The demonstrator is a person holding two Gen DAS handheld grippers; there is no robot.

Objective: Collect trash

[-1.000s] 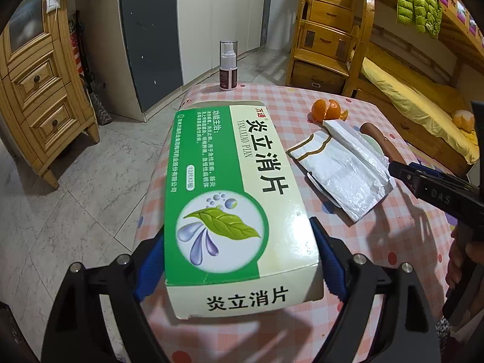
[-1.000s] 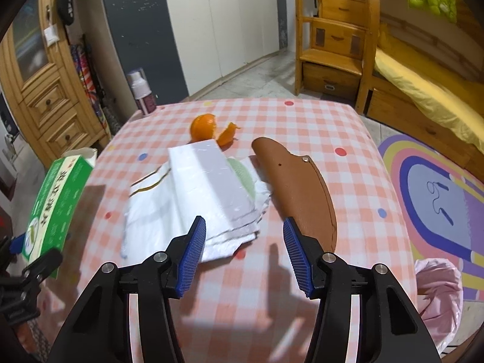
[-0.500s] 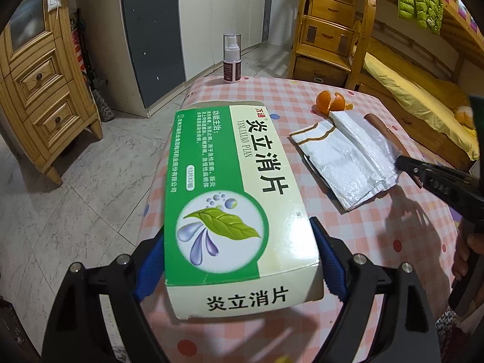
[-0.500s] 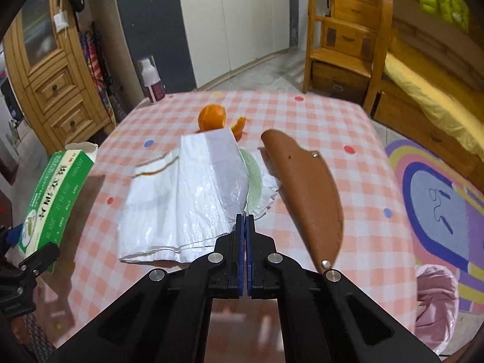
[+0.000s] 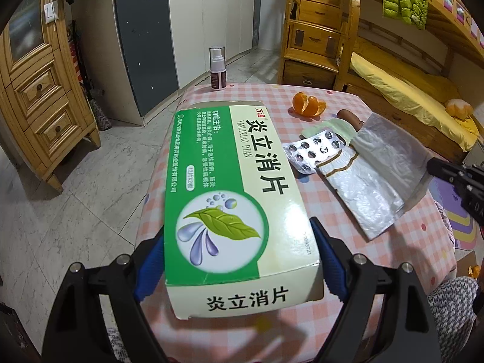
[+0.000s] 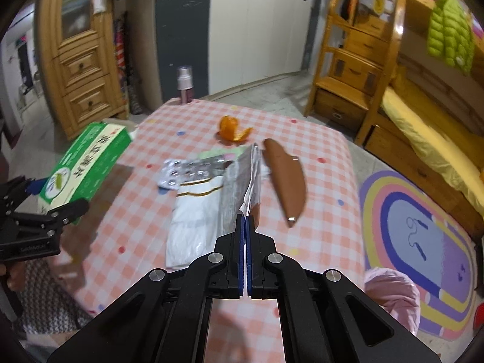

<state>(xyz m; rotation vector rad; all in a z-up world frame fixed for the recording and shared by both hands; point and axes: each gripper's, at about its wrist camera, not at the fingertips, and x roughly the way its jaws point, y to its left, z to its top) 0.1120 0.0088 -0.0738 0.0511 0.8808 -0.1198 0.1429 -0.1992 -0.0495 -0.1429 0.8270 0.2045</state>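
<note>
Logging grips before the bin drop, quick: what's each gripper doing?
Left gripper: shut on the green medicine box.
Right gripper: shut on the edge of the foil packet.

two downward wrist views, shared table

The brown case lies mostly hidden behind the white bag (only its rounded tip shows).
</note>
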